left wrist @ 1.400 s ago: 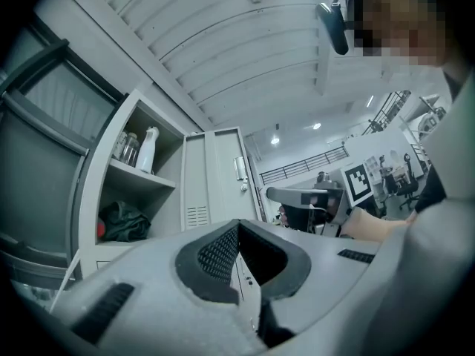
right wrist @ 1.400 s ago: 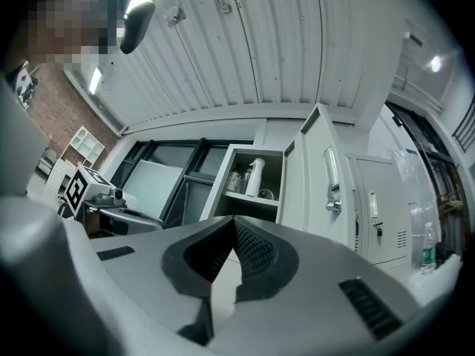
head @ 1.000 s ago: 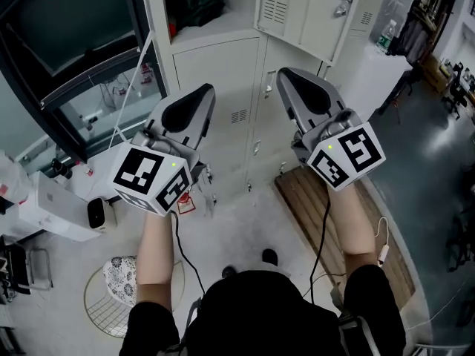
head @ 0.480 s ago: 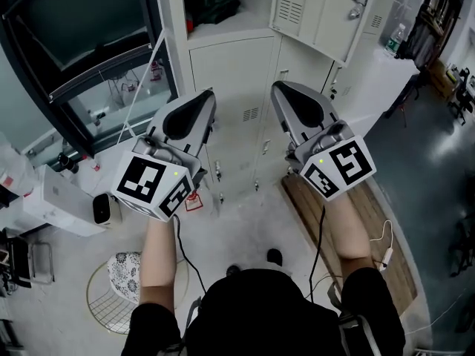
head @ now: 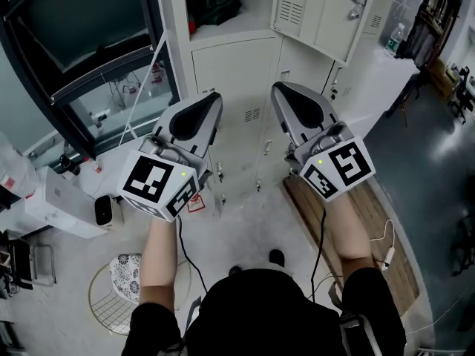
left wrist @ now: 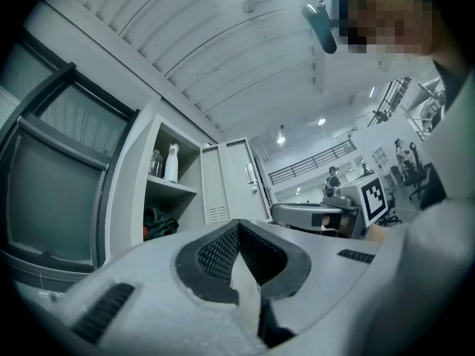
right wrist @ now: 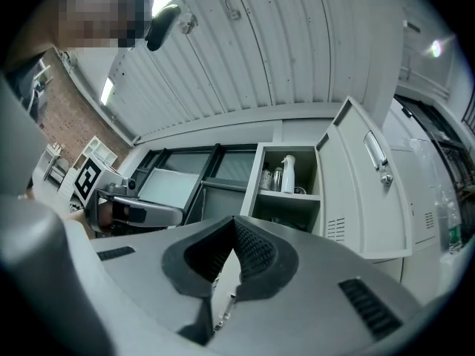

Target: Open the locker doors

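The pale grey locker bank point(head: 178, 58) stands straight ahead of the person, with a dark-framed window point(head: 74, 43) to its left. Its upper door point(head: 319, 13) is swung open to the right. That bares a compartment with a dark bag point(head: 215, 6) and a shelf where a white bottle point(right wrist: 288, 173) stands upright. The lower doors point(head: 230, 69) beneath it are closed. A wooden board point(head: 300, 199) lies on the floor at the lockers' foot, towards the right. The left hand-held gripper point(head: 210, 99) and the right hand-held gripper point(head: 278, 89) are held side by side, tilted slightly upward towards the lockers and clear of the doors. Each has its jaws pressed together with nothing between them.
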A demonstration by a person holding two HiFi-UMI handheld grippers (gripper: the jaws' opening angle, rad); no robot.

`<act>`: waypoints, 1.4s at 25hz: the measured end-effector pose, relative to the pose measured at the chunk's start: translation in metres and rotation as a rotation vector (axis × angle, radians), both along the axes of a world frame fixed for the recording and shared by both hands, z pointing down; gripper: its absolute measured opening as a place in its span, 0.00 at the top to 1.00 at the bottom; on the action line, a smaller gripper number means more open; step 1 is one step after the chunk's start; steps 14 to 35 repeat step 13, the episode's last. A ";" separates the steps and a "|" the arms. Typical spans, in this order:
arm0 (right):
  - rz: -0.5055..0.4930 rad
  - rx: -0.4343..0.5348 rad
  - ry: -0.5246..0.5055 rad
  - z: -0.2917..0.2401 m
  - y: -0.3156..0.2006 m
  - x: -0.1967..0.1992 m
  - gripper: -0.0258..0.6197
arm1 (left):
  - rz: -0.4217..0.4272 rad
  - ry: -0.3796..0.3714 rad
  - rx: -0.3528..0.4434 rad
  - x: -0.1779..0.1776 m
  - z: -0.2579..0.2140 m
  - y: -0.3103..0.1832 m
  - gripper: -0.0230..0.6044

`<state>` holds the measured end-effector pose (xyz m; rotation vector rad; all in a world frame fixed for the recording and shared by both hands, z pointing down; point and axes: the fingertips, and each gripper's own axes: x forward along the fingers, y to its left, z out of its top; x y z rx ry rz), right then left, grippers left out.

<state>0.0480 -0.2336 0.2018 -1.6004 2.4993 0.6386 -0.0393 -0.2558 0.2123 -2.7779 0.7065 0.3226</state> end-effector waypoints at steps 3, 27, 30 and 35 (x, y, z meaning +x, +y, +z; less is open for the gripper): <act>0.010 0.001 0.005 -0.001 0.002 0.001 0.95 | 0.004 0.001 -0.001 0.001 -0.001 0.001 0.93; 0.021 0.006 -0.002 0.001 0.003 0.008 0.95 | 0.010 -0.008 0.002 0.007 0.002 0.002 0.93; 0.021 0.006 -0.002 0.001 0.003 0.008 0.95 | 0.010 -0.008 0.002 0.007 0.002 0.002 0.93; 0.021 0.006 -0.002 0.001 0.003 0.008 0.95 | 0.010 -0.008 0.002 0.007 0.002 0.002 0.93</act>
